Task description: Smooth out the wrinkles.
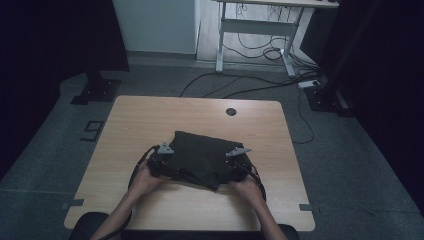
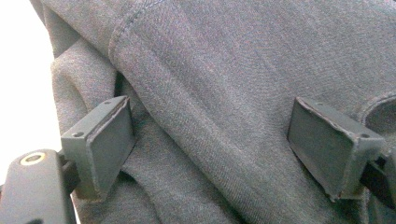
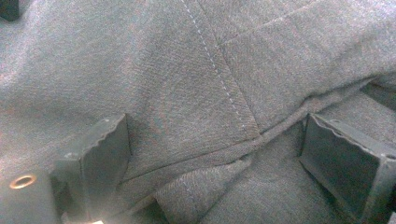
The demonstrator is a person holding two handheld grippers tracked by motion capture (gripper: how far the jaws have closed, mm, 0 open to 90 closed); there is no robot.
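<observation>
My left gripper [image 1: 167, 159]: jaws standing wide, grasping nothing; dark grey cloth lies between the pads without being pinched. In the left gripper view the pads [image 2: 105, 144] sit on either side of a thick fold with a stitched hem running above it.

My right gripper [image 1: 235, 161]: jaws likewise spread, released. In the right gripper view the garment [image 3: 196, 93] spreads between the pads, with a line of pale stitching meeting a seam, and a small folded flap just below that seam.

Garment [image 1: 200, 155]: one item, dark, folded into a rough rectangle, lying flat on the near half of the table, between the two grippers and touching both. Its near corner points toward me.

My hands [image 1: 145, 180]: one behind each gripper, forearms coming in over the near edge.

Table [image 1: 150, 120]: light wood top, with a round dark cable hole [image 1: 230, 111] near the far edge, well apart from the garment.

Containers: none seen on the table; nothing to list as contents.

Floor beyond: cables [image 1: 240, 85] and a white desk frame [image 1: 255, 30].
</observation>
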